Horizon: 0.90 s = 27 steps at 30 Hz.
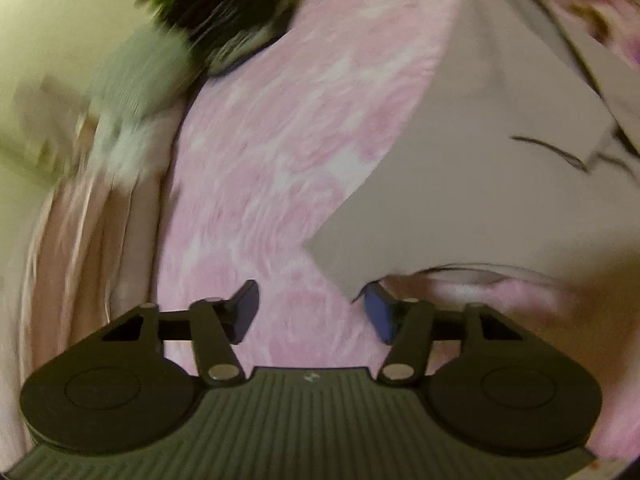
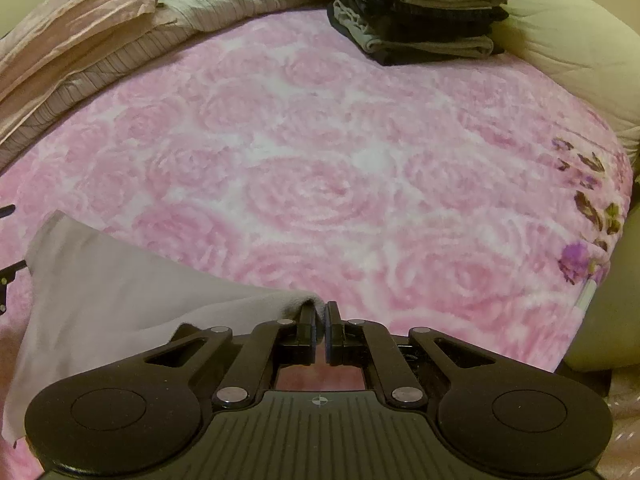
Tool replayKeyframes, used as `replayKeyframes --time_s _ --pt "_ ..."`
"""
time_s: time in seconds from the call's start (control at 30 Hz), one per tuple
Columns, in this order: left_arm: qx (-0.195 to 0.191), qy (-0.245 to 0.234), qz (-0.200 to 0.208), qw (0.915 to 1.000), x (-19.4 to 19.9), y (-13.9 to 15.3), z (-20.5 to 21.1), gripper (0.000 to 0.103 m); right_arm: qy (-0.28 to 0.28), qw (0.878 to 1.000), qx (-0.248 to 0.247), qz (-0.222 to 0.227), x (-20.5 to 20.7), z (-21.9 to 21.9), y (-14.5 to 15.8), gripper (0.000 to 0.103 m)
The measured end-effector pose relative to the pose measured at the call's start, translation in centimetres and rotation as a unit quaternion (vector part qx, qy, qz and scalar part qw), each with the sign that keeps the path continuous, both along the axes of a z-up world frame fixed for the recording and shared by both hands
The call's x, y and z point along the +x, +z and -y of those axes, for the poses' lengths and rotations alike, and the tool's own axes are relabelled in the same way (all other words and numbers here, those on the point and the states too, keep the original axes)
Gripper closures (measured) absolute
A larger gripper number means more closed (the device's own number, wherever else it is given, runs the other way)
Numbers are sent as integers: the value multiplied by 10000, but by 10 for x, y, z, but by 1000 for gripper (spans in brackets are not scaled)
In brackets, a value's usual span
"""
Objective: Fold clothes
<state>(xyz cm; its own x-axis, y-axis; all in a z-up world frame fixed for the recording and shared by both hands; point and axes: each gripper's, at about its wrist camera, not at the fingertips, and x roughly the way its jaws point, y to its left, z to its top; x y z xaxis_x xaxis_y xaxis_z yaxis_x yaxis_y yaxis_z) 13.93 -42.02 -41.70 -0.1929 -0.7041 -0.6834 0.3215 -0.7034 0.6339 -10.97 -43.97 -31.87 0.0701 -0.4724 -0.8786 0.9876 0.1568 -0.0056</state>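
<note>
Left wrist view: left gripper (image 1: pixel 312 312) jaws apart, nothing between them; pale grey garment (image 1: pixel 460 184) fills right of frame, its corner just above the right pad. Blurred.

Right wrist view: right gripper (image 2: pixel 320 320) clamped on garment's edge, cloth trailing lower left over pink rose blanket (image 2: pixel 320 152); folded stack (image 2: pixel 420 12) upper right.

Risk: left jaws close short of the corner, so cloth sags and the fold goes crooked

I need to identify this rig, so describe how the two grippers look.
Both look alike: a matte black ribbed body, two round discs at the sides, black linkage arms with silver pivot pins, and dark blue pads on the fingers. That goes for the left gripper and the right gripper, which also shows a small white crosshair mark.
</note>
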Motion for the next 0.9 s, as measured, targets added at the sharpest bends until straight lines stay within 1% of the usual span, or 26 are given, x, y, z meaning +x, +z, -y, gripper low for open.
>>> replayKeyframes --time_s 0.07,0.1,0.13,0.17,0.2,0.27,0.3,0.33,0.37,0.4,0.47,0.5,0.53,0.57,0.6,0.63,0.67,0.7,0.73,0.8,0.83,0.87,0.9 --pt "-189 -496 369 9979 -4 -11 -6 67 -33 10000 14 15 -1 0 0 103" --pt "-222 -639 523 9963 -5 -17 -8 79 -33 10000 12 13 0 0 0 103" --pt "-187 -690 592 9957 -5 -20 -7 95 -19 10000 1 4 1 -1 1 103" --pt "-160 -719 640 9952 -5 -22 -8 99 5 10000 -3 0 0 1 1 103" --pt "-232 -761 637 9948 -5 -22 -10 101 28 10000 -17 -1 1 0 3 103" --pt "-321 -746 475 9956 -6 -16 -15 101 83 9999 -64 9 3 0 8 103" --pt "-289 -658 372 9967 -7 -12 -15 101 125 9999 -109 21 4 -1 12 103" --pt "-186 -448 144 9987 -7 -2 -15 101 185 9996 -183 55 6 -2 18 103" --pt "-26 -174 -168 9997 -5 10 -14 101 245 9993 -262 99 7 -3 24 103" --pt "89 166 -503 9986 -4 22 -13 101 315 9988 -351 147 9 -4 30 103" --pt "231 879 -1118 9896 3 50 -19 101 546 9965 -557 299 13 -6 45 103" --pt "263 1227 -1393 9823 8 64 -25 101 680 9949 -643 387 16 -7 52 103" --pt "276 1629 -1684 9718 14 79 -33 102 855 9925 -728 487 18 -9 60 103" --pt "270 2096 -2020 9563 22 96 -46 102 1080 9890 -828 584 21 -11 69 103" --pt "243 2404 -2232 9443 26 108 -56 102 1310 9847 -925 680 23 -14 76 103" --pt "178 2756 -2460 9291 31 123 -71 102 1588 9789 -1023 783 25 -18 85 103" --pt "75 3156 -2685 9101 35 140 -91 102 1860 9722 -1118 885 26 -23 94 103" --pt "-13 3412 -2831 8964 35 154 -106 102 2117 9648 -1195 999 26 -28 103 103" --pt "-158 3751 -3005 8768 34 170 -128 102 2405 9558 -1250 1140 24 -33 112 103" --pt "-411 4235 -3197 8466 28 197 -164 102 2928 9363 -1337 1408 19 -45 130 103" --pt "-545 4465 -3295 8301 24 210 -183 102 3199 9250 -1364 1534 15 -51 140 103" --pt "-704 4696 -3403 8116 18 225 -204 102 3448 9136 -1391 1645 11 -58 149 103" --pt "-843 4873 -3487 7962 11 237 -220 102 3673 9027 -1407 1746 8 -65 157 103"
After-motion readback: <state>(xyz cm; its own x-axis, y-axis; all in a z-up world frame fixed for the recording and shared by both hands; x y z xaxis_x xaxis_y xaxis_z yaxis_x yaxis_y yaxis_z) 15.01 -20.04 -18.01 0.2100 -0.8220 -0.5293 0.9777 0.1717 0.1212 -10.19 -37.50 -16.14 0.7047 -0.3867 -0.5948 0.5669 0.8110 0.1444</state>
